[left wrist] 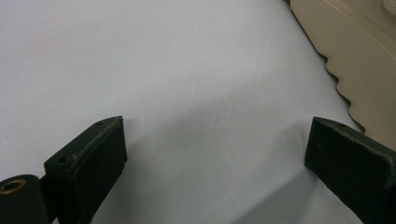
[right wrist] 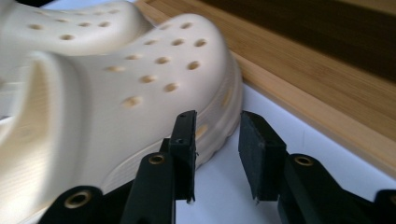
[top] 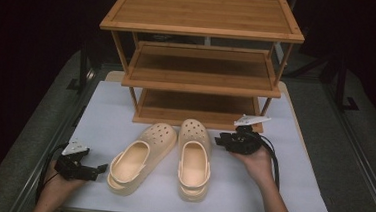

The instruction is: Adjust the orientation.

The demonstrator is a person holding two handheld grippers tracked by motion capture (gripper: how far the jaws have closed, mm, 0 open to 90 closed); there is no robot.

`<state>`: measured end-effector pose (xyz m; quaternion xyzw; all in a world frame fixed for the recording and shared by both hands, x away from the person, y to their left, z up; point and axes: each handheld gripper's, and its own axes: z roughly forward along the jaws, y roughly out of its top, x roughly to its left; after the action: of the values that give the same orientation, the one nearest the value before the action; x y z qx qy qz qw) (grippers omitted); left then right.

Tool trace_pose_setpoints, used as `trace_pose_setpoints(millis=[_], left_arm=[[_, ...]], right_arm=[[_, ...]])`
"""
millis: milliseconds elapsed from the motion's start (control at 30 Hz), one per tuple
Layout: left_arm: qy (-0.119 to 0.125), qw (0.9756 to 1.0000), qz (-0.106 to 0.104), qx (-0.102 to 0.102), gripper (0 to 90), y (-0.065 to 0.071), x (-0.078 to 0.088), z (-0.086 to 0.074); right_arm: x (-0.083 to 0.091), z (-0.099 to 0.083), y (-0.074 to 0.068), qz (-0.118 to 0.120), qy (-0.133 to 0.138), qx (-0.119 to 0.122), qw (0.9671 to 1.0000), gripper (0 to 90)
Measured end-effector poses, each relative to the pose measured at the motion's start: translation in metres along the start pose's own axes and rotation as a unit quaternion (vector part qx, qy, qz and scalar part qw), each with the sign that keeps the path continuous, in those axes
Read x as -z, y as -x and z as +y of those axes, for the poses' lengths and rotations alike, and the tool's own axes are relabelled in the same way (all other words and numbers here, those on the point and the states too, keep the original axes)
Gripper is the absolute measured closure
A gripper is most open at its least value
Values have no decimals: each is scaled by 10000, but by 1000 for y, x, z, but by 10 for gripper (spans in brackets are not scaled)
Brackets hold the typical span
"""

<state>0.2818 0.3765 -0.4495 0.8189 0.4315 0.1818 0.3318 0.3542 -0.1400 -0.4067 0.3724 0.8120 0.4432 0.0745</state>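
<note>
Two cream clogs lie side by side on the white table, toes toward the rack: the left clog (top: 137, 157) angled, the right clog (top: 194, 156) straight. My right gripper (top: 219, 140) sits just right of the right clog's toe, pointing at it. In the right gripper view its jaws (right wrist: 217, 135) stand open a little, close to that clog's (right wrist: 116, 93) sole edge, with nothing between them. My left gripper (top: 99, 170) rests low at the left clog's heel. Its jaws (left wrist: 215, 140) are wide open over bare table, the clog's wavy sole (left wrist: 355, 56) beside them.
A three-tier wooden shoe rack (top: 197, 81) stands at the back of the table, its bottom shelf (right wrist: 303, 70) right behind the clogs' toes. The white table (top: 270, 192) has free room at the right and front. Dark floor surrounds it.
</note>
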Motion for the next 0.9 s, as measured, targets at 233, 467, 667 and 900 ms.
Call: trace_pose_setpoints(millis=[233, 467, 667, 900], left_arm=[[0, 10000, 6, 2, 48, 0, 0, 0], [-1, 10000, 3, -6, 48, 0, 0, 0], [0, 10000, 2, -4, 48, 0, 0, 0], [12, 10000, 1, 8, 48, 0, 0, 0]], right_arm=[[18, -6, -26, 182, 121, 137, 9997, 586], [14, -6, -48, 374, 133, 265, 9989, 553], [1, -6, -56, 349, 10, 354, 9988, 545], [-4, -7, -55, 234, -56, 432, 9988, 546]])
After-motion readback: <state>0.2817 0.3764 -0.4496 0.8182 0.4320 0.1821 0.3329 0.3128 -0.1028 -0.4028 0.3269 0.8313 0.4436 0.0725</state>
